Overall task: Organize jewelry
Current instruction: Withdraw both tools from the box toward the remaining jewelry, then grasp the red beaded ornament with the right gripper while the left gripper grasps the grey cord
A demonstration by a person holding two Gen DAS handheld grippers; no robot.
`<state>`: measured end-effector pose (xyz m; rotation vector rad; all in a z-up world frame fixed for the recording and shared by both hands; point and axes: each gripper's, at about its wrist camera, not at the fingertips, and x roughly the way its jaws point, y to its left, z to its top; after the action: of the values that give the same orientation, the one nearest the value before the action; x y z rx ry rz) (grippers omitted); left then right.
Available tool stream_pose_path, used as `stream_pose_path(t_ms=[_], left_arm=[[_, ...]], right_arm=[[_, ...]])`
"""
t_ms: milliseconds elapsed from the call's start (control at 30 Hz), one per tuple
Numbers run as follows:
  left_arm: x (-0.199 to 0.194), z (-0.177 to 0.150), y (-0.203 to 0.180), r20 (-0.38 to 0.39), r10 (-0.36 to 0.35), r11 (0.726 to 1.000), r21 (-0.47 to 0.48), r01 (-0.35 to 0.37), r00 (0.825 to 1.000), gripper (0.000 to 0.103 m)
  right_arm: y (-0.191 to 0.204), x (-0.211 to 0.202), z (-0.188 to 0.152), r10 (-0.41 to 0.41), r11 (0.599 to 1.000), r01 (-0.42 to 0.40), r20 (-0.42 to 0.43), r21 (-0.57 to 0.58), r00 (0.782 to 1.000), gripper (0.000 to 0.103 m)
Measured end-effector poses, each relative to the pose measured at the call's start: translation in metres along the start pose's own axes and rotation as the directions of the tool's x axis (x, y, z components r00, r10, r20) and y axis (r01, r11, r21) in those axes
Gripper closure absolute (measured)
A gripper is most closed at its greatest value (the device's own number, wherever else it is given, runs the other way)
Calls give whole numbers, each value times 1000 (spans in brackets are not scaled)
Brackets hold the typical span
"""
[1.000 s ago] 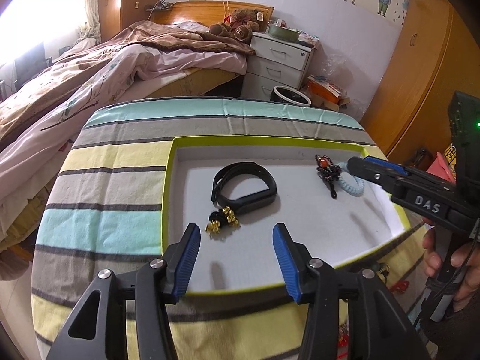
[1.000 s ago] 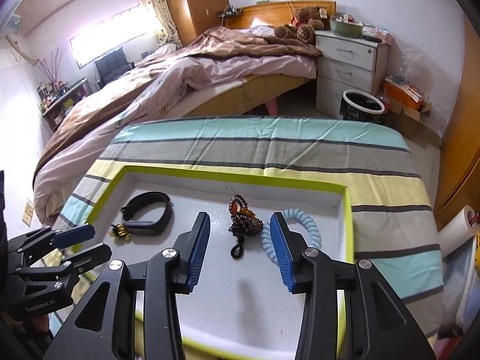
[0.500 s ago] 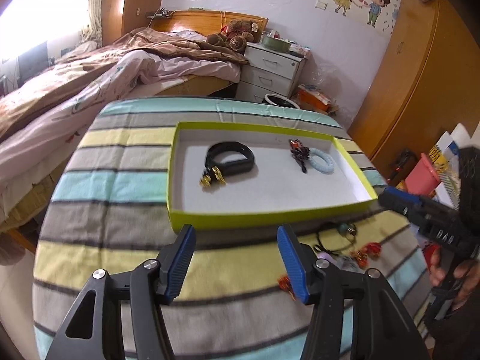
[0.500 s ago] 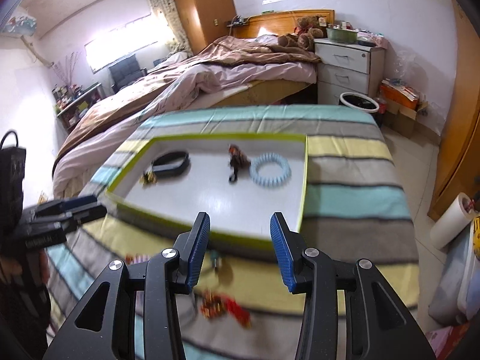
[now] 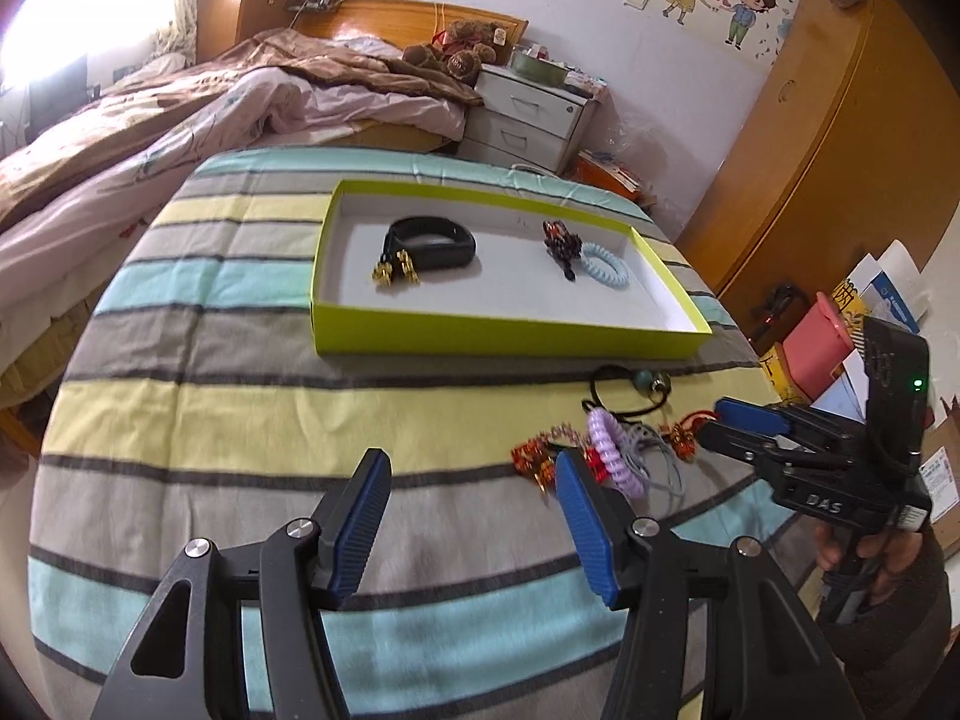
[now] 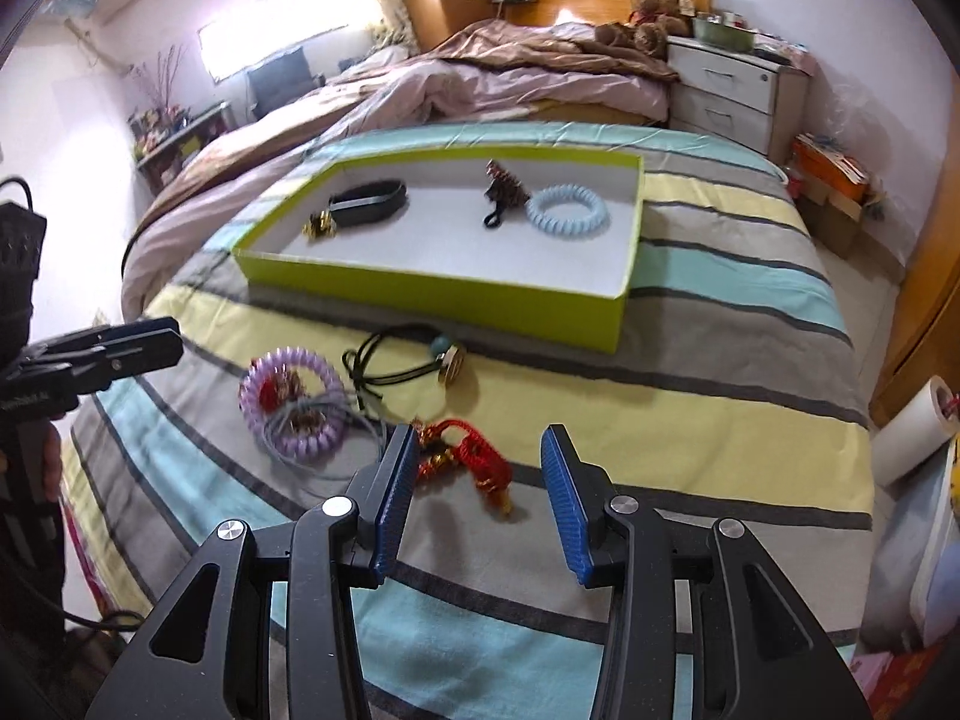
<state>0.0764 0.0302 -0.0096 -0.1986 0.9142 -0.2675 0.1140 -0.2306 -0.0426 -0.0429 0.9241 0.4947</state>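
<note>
Red knotted cord ornament with gold beads [image 6: 465,459]: lies loose on the striped cloth-covered surface [image 6: 690,414], directly ahead of the right hand-held gripper [image 6: 477,489], between its blue-padded fingers, which stand apart with nothing clamped.

Lilac spiral coil hair tie [image 6: 291,399]: ahead and left of the right hand-held gripper, lying over a grey elastic loop [image 6: 327,438], with small red and gold pieces inside its ring.

Black cord with teal bead and gold disc [image 6: 420,360]: beyond the red ornament, just short of the tray's near wall.

Shallow lime-green cardboard tray with white floor [image 6: 438,294]: farther ahead of both hand-held grippers. Contents: black strap-like band [image 6: 369,201] at its left, gold clip earrings [image 6: 318,227] touching the band's near end, dark beaded hair tie [image 6: 504,195] mid-tray, pale blue spiral coil hair tie [image 6: 567,210] just right of it.

Left hand-held gripper [image 5: 471,519]: fingers apart, empty, hovering over a bare grey stripe; the loose pile lies ahead to its right, partly hidden behind its right finger. Seen from the right wrist, it sits at the far left, apart from the pile.
</note>
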Motion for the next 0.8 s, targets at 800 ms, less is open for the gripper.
stream_pose_path(t_ms=[800], left_arm=[[5, -5, -36, -41, -28, 998, 56, 31, 999, 46]], right_arm=[[-4, -8, -12, -45, 999, 44, 37, 8, 998, 92]])
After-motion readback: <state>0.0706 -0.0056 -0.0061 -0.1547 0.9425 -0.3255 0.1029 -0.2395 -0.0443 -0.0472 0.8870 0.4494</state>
